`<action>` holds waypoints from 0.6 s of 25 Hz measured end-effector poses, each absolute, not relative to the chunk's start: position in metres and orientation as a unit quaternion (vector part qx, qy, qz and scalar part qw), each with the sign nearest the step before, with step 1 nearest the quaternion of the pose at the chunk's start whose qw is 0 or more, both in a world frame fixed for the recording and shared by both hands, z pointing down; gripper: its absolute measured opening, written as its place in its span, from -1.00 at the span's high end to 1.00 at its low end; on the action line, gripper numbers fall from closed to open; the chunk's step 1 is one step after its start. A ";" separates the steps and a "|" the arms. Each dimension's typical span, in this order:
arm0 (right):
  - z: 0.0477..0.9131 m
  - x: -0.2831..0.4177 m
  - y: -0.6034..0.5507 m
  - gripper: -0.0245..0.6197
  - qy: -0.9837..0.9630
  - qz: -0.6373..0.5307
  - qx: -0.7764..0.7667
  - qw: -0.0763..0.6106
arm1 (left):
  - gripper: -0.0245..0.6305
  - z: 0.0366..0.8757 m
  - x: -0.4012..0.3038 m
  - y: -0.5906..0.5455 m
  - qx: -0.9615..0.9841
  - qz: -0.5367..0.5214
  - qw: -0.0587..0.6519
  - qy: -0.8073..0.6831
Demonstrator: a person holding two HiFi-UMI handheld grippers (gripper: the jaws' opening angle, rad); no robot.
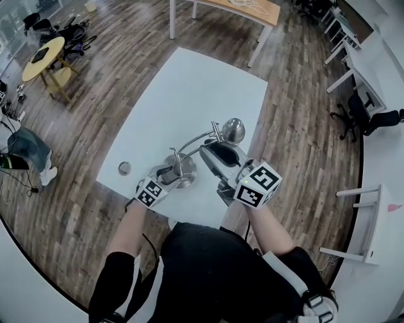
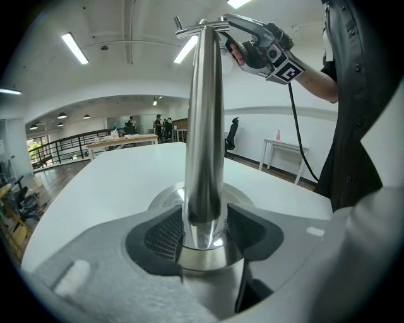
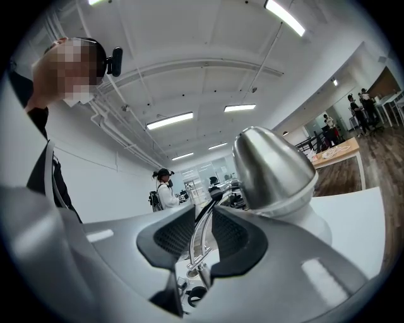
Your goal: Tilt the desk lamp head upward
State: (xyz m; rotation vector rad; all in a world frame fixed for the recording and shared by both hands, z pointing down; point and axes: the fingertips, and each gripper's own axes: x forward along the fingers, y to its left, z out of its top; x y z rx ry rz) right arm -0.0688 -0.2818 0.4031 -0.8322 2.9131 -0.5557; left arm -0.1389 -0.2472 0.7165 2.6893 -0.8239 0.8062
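Observation:
A chrome desk lamp stands on the white table (image 1: 189, 88), its round base (image 1: 187, 177) near the front edge. Its upright post (image 2: 203, 126) sits between the dark pads (image 2: 161, 236) of my left gripper (image 2: 203, 234), which is shut on it just above the base. A thin curved arm (image 3: 201, 233) runs up to the dome-shaped head (image 3: 273, 169), seen from above as a small chrome dome (image 1: 233, 130). My right gripper (image 3: 202, 243) is shut on that arm just behind the head, pointing about level. From the left gripper view the right gripper (image 2: 262, 45) shows at the arm's top.
A small round metal piece (image 1: 124, 168) lies near the table's front left corner. Around the table are wood floor, a round yellow side table (image 1: 43, 50), a wooden-topped table (image 1: 246, 6) beyond, a black office chair (image 1: 363, 117) and white desks at right. A person (image 3: 165, 192) stands far off.

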 end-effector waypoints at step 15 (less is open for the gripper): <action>0.394 -0.084 -0.276 0.70 0.955 -0.158 -0.251 0.026 | 0.22 0.718 -0.139 -0.248 0.913 0.275 0.110 -0.280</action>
